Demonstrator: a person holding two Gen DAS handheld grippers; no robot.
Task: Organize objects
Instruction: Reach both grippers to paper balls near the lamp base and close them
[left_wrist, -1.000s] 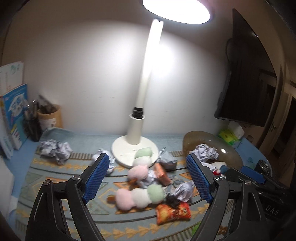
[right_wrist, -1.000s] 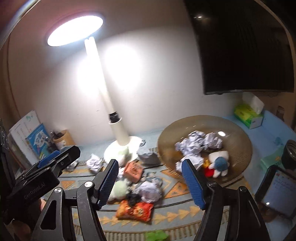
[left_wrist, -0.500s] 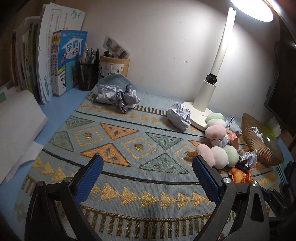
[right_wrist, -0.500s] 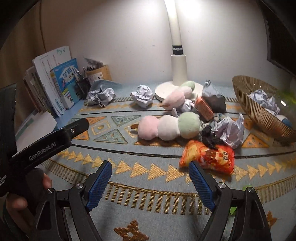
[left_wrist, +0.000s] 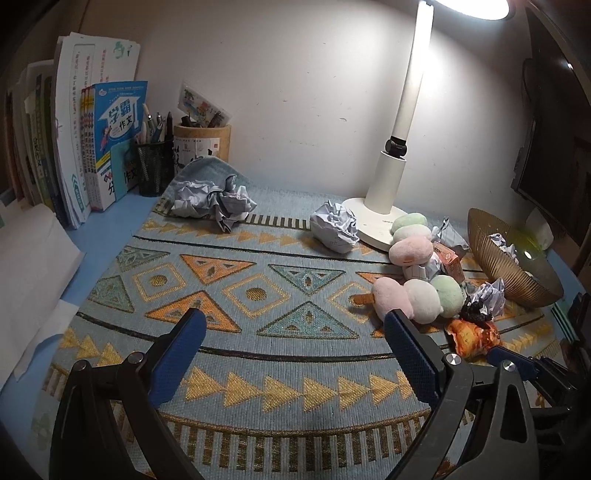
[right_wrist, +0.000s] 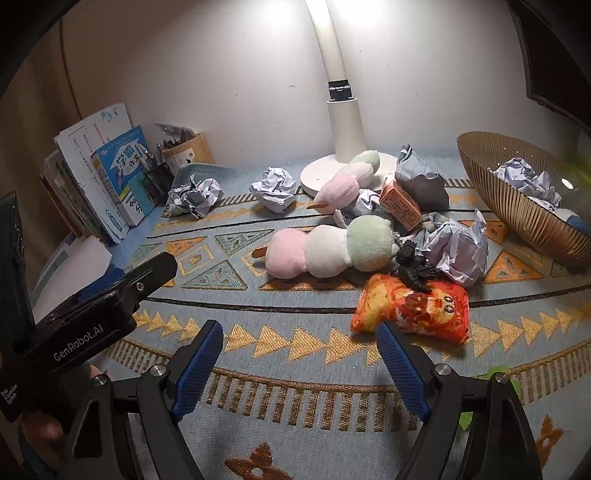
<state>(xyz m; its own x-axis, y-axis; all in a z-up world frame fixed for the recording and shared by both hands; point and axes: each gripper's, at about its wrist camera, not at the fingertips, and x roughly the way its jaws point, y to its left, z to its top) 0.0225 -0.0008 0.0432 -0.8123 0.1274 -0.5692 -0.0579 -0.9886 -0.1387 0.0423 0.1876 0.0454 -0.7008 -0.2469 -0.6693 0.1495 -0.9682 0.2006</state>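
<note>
Both my jaws wide apart, nothing in them. My left gripper (left_wrist: 293, 354) hangs low over the patterned mat (left_wrist: 258, 295), bare mat between its blue pads. My right gripper (right_wrist: 299, 354) is low too, its right pad just beside the orange snack bag (right_wrist: 412, 308), lower center-right of the right view.

Right view, center: dango plush (right_wrist: 328, 251) lying flat, pink-white-green. Second dango plush (right_wrist: 349, 177) leans on the lamp base (right_wrist: 314, 173), upper center. Black toy figure (right_wrist: 413, 266) on the bag's top edge. Crumpled paper ball (right_wrist: 460, 251) touching it, right of center. Orange carton (right_wrist: 400, 206) behind. Gold bowl (right_wrist: 517, 206) at right edge holds paper balls. Two more paper wads (left_wrist: 334, 229), (left_wrist: 212, 199) in the left view's upper middle. Books (left_wrist: 110, 140) and pen cup (left_wrist: 153, 166) upper left, on the counter.
</note>
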